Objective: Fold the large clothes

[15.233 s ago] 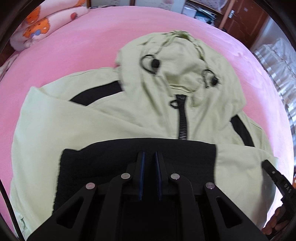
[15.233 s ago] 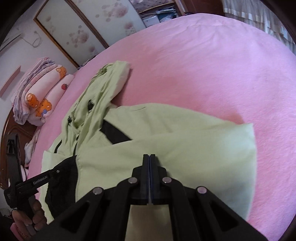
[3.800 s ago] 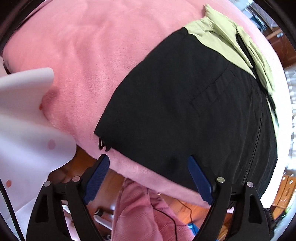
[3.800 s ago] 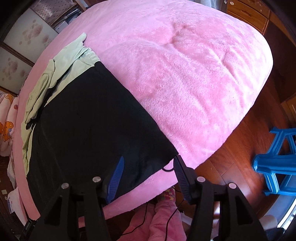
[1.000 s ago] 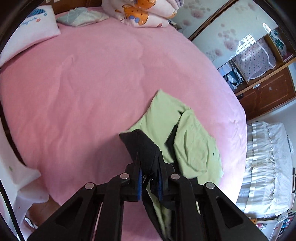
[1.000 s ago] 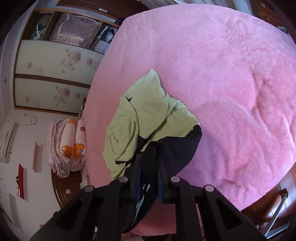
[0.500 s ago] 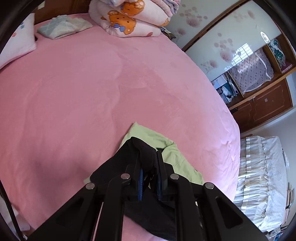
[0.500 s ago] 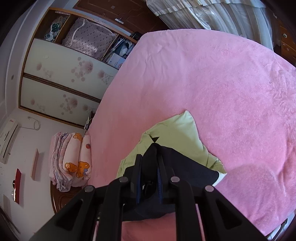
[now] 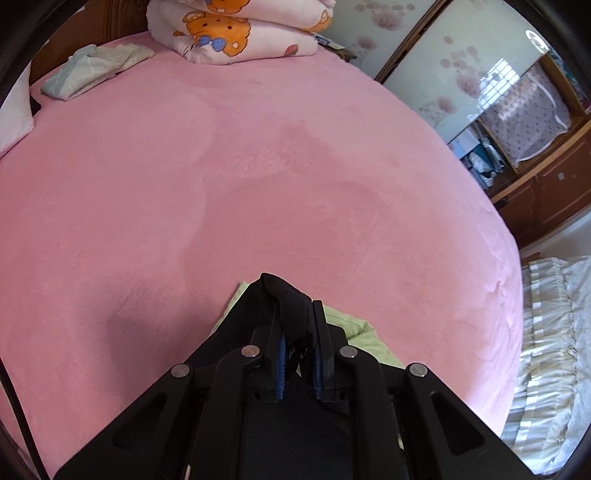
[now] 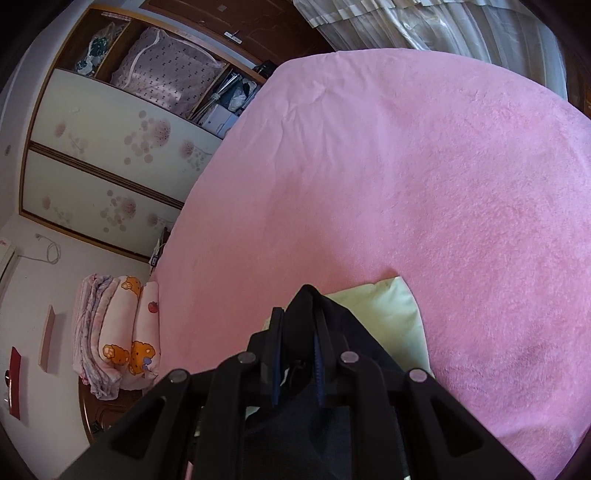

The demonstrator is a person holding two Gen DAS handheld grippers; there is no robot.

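Note:
The garment is a pale green jacket with a black lower half. In the left wrist view my left gripper [image 9: 295, 314] is shut on a bunched corner of the black hem [image 9: 284, 295], and a strip of pale green jacket [image 9: 354, 330] shows under it. In the right wrist view my right gripper [image 10: 299, 317] is shut on the other corner of the black hem [image 10: 306, 295], held over the green fabric [image 10: 384, 314]. Most of the jacket lies hidden beneath both grippers on the pink bed [image 9: 258, 166].
Stacked cartoon-print quilts [image 9: 236, 29] and a folded light cloth [image 9: 88, 70] lie at the bed's far edge. A wardrobe with flowered sliding doors [image 10: 110, 147] stands beyond the bed. Pleated curtains [image 10: 424, 26] hang on one side. The pink bed [image 10: 406, 166] stretches wide ahead.
Both grippers carried the black hem forward across the bed over the green half. Far less green fabric shows now, and the quilts and wardrobe appear closer.

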